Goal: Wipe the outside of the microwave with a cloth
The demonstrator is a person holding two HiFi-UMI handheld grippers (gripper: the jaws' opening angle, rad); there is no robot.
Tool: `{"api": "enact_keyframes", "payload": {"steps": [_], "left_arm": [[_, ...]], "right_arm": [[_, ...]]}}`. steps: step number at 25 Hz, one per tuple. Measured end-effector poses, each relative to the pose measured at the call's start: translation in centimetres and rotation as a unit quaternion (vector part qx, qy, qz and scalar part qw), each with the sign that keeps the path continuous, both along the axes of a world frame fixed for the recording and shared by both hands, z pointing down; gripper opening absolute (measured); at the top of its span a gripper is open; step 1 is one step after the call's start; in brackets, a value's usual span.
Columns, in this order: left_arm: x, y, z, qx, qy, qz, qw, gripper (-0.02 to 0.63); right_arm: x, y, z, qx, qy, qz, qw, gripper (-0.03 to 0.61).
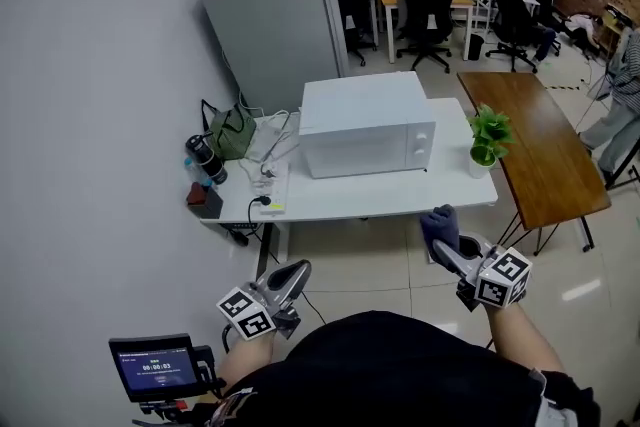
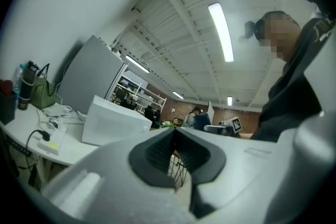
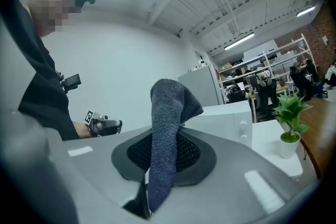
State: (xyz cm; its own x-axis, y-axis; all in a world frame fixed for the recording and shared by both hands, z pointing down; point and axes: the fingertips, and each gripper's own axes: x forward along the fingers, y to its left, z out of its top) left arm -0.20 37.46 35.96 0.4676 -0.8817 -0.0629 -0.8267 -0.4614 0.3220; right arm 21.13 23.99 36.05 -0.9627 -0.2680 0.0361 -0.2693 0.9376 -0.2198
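While I hold both tools low in front of my body, the right gripper (image 1: pixel 447 257) has its fingers clenched on a dark grey-blue cloth (image 1: pixel 440 221). In the right gripper view the cloth stands up from between the pads and folds over at the top. The left gripper (image 1: pixel 290 277) carries nothing: in its own view the fingers are drawn together at the tips, with only a thin slit lower down.

The white microwave (image 1: pixel 367 127) sits on the white table (image 1: pixel 340 197) ahead of me, door shut, well apart from both grippers and from the cloth. Just right of it, near the table's right end, a small white pot (image 1: pixel 483 158) holds a leafy green plant (image 1: pixel 490 127). On the left end, a green bag (image 1: pixel 232 131) stands against the wall; I cannot see what is in it. A dark bottle (image 1: pixel 205 158) stands upright beside the bag, capped. A white power strip (image 1: pixel 270 190) lies near the front edge with cables running to it. A wooden table (image 1: pixel 535 150) stands to the right of the white one.
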Motion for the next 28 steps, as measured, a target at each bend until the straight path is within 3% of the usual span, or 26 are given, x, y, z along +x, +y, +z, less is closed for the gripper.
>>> {"api": "enact_keyframes", "payload": {"steps": [8, 17, 22, 28], "left_arm": [[-12.2, -5.2, -1.0, 0.011, -0.003, 0.055, 0.9984, 0.002], [-17.8, -12.0, 1.4, 0.003, 0.013, 0.075, 0.9971, 0.001], [-19.3, -17.0, 2.4, -0.007, -0.012, 0.033, 0.9993, 0.002], [-20.5, -23.3, 3.3, -0.019, -0.016, -0.085, 0.9961, 0.002]], "right_arm": [[-11.9, -3.4, -2.9, 0.010, 0.010, 0.041, 0.999, 0.054], [-17.1, -8.9, -0.8, 0.004, 0.045, 0.054, 0.998, 0.054], [-19.3, -15.2, 0.5, 0.019, 0.031, 0.004, 0.999, 0.054], [-23.8, -24.9, -0.1, 0.064, 0.001, -0.132, 0.989, 0.054]]}}
